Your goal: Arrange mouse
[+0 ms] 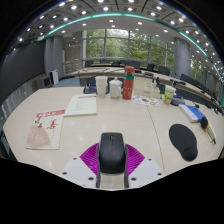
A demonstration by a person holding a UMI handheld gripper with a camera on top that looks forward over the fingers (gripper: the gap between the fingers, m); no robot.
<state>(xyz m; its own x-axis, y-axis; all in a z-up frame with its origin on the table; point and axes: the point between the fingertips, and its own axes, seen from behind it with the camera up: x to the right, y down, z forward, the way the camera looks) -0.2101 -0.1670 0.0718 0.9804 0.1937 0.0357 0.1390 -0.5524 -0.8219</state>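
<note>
A black computer mouse (112, 152) sits between my gripper's (112, 158) two fingers, whose magenta pads (90, 156) press against both of its sides. The mouse is held above the pale tabletop (110, 118). A black oval mouse pad (183, 141) lies on the table ahead and to the right of the fingers, apart from the mouse.
A paper sheet and red-printed leaflet (48, 128) lie on the left. Further off stand an orange bottle (128, 84), cups and small items (168, 94). A blue-white object (194, 113) lies beyond the mouse pad. Desks, chairs and windows fill the background.
</note>
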